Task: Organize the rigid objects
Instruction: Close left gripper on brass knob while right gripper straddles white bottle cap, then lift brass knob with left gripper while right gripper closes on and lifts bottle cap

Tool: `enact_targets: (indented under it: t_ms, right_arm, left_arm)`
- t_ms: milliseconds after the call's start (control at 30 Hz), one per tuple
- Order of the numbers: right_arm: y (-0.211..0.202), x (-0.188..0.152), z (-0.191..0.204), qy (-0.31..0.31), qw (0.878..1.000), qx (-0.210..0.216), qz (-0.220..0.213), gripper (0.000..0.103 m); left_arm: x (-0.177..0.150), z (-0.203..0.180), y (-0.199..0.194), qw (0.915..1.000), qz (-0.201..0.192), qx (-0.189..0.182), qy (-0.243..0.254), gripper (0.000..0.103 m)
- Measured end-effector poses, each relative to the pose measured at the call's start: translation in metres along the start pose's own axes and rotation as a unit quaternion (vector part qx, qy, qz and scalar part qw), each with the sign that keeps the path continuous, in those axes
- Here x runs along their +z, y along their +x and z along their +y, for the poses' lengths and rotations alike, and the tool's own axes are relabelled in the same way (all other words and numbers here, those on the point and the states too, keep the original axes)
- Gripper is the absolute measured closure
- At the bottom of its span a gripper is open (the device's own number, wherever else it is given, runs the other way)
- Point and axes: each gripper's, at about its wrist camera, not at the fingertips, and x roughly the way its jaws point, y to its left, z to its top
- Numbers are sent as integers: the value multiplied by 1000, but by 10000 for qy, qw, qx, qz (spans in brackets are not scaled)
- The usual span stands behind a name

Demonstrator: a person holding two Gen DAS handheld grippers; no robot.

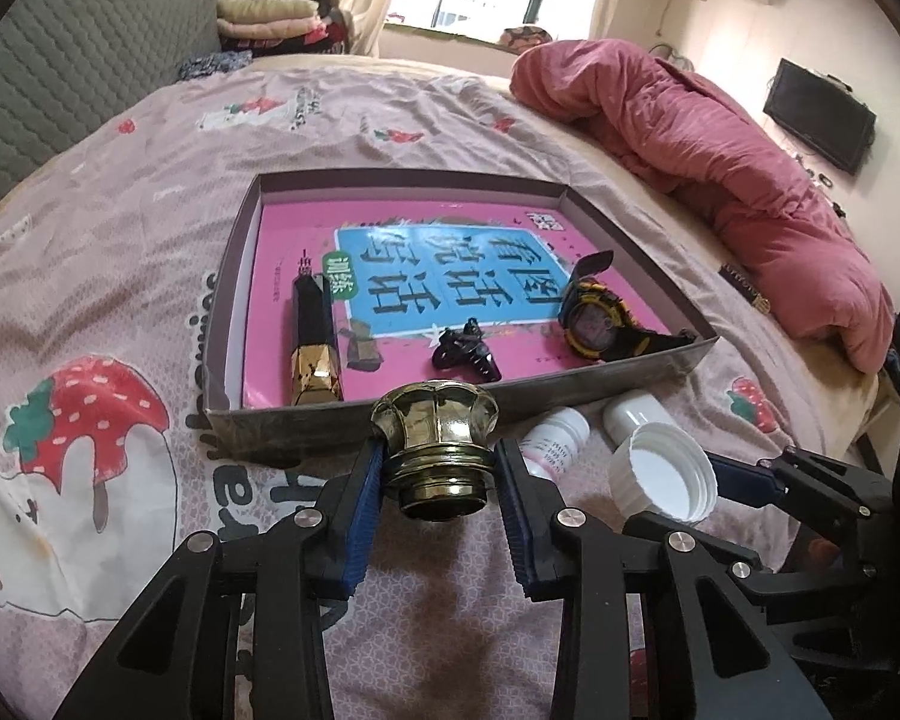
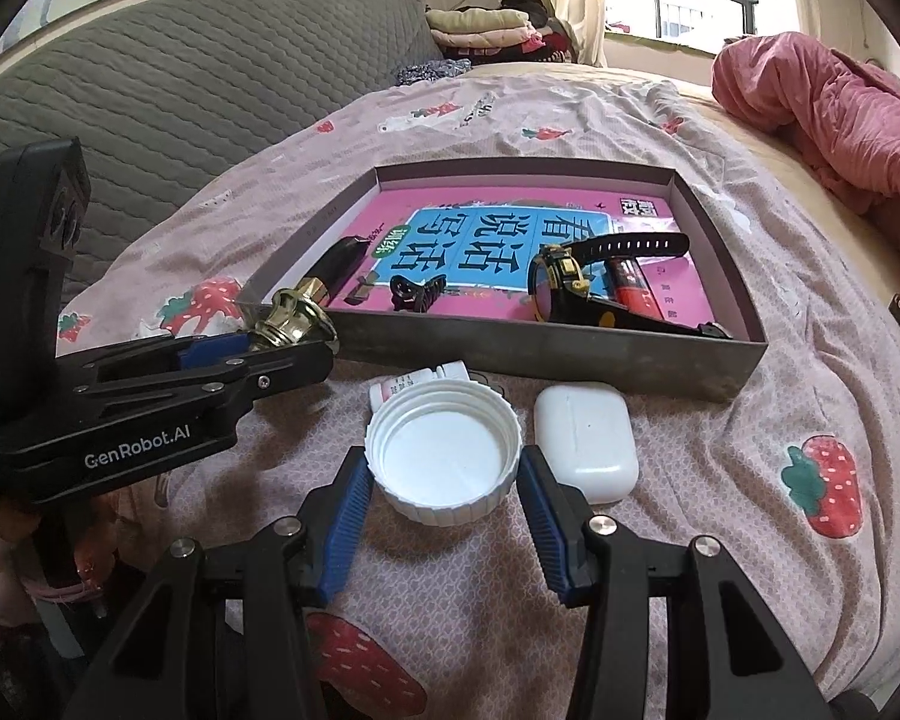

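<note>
The left hand-held gripper [image 2: 282, 330] carries white letters on its black side, "GenRobot.AI". The pink book [image 1: 306, 228] inside the shallow box [image 1: 228, 324] has big dark Chinese characters on a blue panel, "看图说话写话", and a small green label reading "训练". The small white bottle [image 1: 555, 438] has a pink label, but its print is too small to read.

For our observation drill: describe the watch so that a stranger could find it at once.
Find the shallow box on the bed. Inside, on the pink book, the watch lies near the front right corner. It alone has a round face, yellow trim and a long black strap.
</note>
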Motion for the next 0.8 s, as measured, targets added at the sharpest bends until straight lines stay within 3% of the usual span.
enact_targets:
  t_ms: [800]
  right_arm:
    - [-19, 31, -6, -43, 9978, -297, -587, 53]
  left_arm:
    - [8, 5, -11, 9990, -444, 66, -14, 66]
